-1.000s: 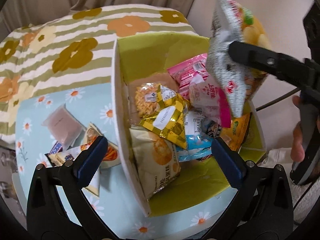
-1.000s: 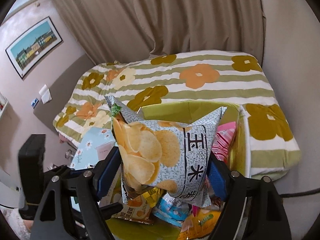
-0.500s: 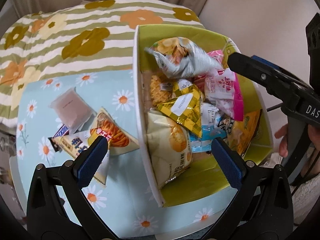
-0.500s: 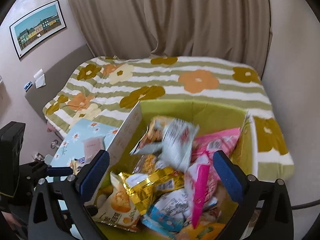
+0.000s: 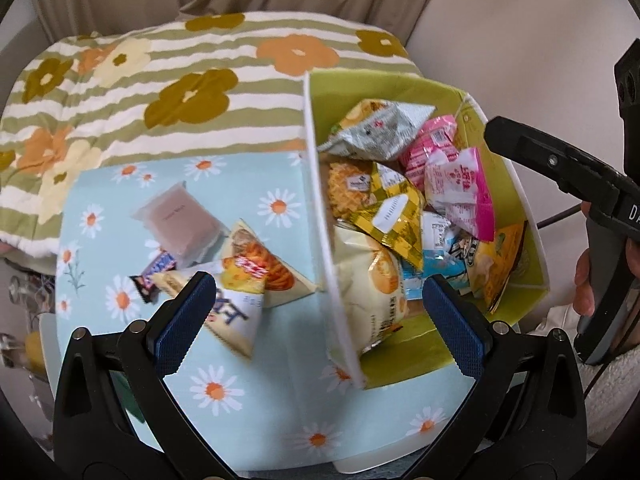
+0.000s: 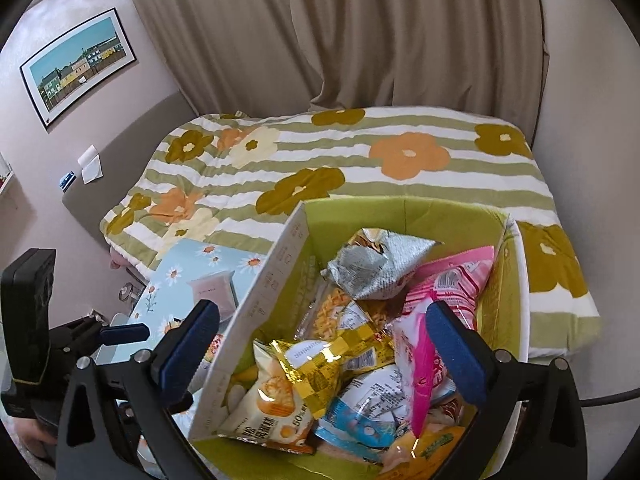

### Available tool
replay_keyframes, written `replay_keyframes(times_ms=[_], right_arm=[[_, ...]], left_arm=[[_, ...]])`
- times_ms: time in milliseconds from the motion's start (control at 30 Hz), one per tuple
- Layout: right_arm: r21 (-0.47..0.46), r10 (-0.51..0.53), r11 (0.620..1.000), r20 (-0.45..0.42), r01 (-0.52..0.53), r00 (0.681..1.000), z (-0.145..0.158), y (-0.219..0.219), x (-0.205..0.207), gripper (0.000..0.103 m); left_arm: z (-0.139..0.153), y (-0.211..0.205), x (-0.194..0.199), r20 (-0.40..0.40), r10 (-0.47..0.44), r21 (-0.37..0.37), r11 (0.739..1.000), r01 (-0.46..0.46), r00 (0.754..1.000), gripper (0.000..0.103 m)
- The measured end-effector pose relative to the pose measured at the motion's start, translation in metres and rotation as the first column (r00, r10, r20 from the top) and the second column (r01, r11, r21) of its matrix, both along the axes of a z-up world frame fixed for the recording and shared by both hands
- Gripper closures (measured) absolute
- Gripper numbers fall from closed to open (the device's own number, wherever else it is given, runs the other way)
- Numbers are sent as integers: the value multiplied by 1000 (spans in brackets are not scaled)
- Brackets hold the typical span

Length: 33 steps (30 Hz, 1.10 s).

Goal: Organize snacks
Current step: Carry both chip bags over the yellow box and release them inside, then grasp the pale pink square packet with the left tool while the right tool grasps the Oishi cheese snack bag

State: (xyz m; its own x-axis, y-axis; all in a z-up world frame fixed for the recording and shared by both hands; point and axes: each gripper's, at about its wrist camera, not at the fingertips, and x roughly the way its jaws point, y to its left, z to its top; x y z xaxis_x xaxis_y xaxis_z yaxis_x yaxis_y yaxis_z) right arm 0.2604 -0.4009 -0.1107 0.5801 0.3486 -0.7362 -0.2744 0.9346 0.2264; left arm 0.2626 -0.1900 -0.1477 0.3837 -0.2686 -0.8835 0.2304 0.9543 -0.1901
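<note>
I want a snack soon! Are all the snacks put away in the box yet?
Not yet. Most packets sit in the green box, with the silver chip bag on top. Both tools, left and right, are open and empty. Several packets, including the pale pink packet and the chocolate bar, lie outside.

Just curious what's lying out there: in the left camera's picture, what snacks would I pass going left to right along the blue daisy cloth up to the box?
Dark candy bar → brownish translucent packet → orange snack bag → white wall of the green box.

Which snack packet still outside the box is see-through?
The brownish wafer packet, farthest back on the daisy cloth. Its wrapper is clear; the others beside it are printed.
</note>
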Motion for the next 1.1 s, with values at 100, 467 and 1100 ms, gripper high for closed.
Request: replay_keyframes(times_ms=[100, 467, 1100], right_arm=[[-12, 2, 1000, 30, -2, 1000, 10, 15, -6, 0], [-5, -9, 1000, 78, 9, 997, 39, 98, -27, 0], [38, -392, 917, -96, 397, 915, -34, 198, -52, 0]], left_arm=[[10, 21, -2, 31, 9, -7, 1000, -8, 999, 0], [35, 131, -14, 90, 26, -3, 1000, -26, 996, 0], [-12, 236, 16, 12, -128, -4, 992, 128, 992, 0]])
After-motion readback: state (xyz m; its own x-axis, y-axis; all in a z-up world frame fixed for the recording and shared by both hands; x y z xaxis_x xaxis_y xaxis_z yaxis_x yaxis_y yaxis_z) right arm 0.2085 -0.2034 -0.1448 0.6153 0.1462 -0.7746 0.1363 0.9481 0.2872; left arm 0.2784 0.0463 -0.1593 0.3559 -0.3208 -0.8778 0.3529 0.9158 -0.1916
